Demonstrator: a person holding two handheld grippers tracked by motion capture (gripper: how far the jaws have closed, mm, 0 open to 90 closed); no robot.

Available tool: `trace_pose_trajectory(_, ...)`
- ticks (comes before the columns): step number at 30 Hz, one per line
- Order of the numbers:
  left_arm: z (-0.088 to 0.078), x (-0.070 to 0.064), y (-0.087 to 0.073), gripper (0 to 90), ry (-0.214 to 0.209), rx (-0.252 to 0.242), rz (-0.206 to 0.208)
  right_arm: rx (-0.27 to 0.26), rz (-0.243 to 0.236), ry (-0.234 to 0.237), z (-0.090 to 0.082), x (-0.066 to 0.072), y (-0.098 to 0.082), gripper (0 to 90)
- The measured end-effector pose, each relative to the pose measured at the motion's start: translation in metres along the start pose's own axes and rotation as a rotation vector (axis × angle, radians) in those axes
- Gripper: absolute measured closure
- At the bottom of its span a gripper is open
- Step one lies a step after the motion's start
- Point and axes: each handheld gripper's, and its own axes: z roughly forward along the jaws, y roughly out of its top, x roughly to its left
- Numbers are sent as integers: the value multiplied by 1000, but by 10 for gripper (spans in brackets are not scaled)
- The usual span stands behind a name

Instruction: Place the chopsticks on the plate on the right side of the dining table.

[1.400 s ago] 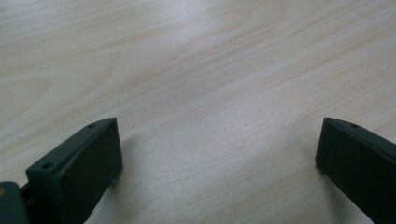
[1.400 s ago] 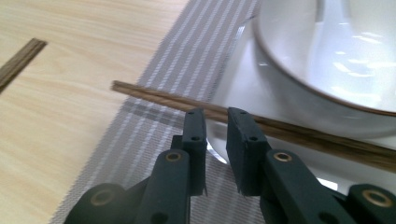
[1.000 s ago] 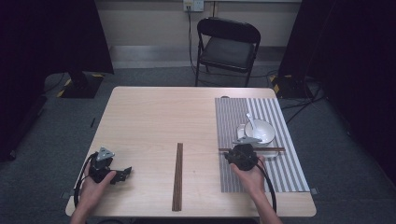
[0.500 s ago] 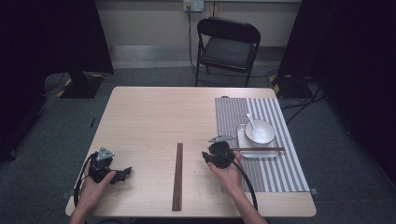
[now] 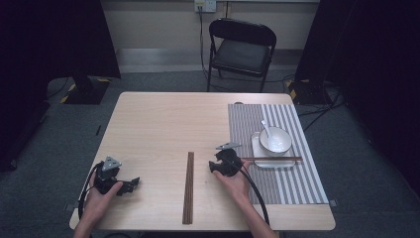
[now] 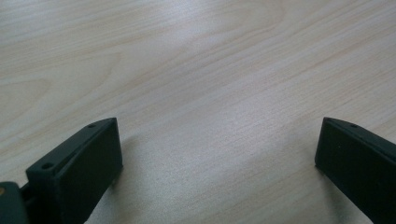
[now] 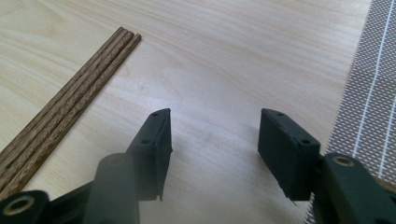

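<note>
From above, my right gripper (image 5: 214,166) hangs near the desk's front edge, just right of the chopsticks (image 5: 188,186); my left gripper (image 5: 131,183) rests by the front-left corner. Its own view shows wide jaws holding nothing over the bare desk (image 6: 196,70). In the right gripper view, the jaws are half open and empty; I think approaching crooked could scatter the 3 chopsticks (image 7: 65,107).

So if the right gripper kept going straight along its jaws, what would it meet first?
Probably nothing soon: the right gripper is open over bare table. The chopsticks lie off to its left and the striped placemat to its right, both outside its line, though depth is unclear.
</note>
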Motion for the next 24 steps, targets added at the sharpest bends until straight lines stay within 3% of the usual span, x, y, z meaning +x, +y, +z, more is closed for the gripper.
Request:
trace_pose_trajectory(5, 0, 0, 0, 1, 0, 0, 0, -10, 35, -4, 3, -3, 1, 343)
trace_pose_trajectory(24, 0, 0, 0, 1, -1, -1, 0, -3, 60, -58, 1, -7, 2, 265)
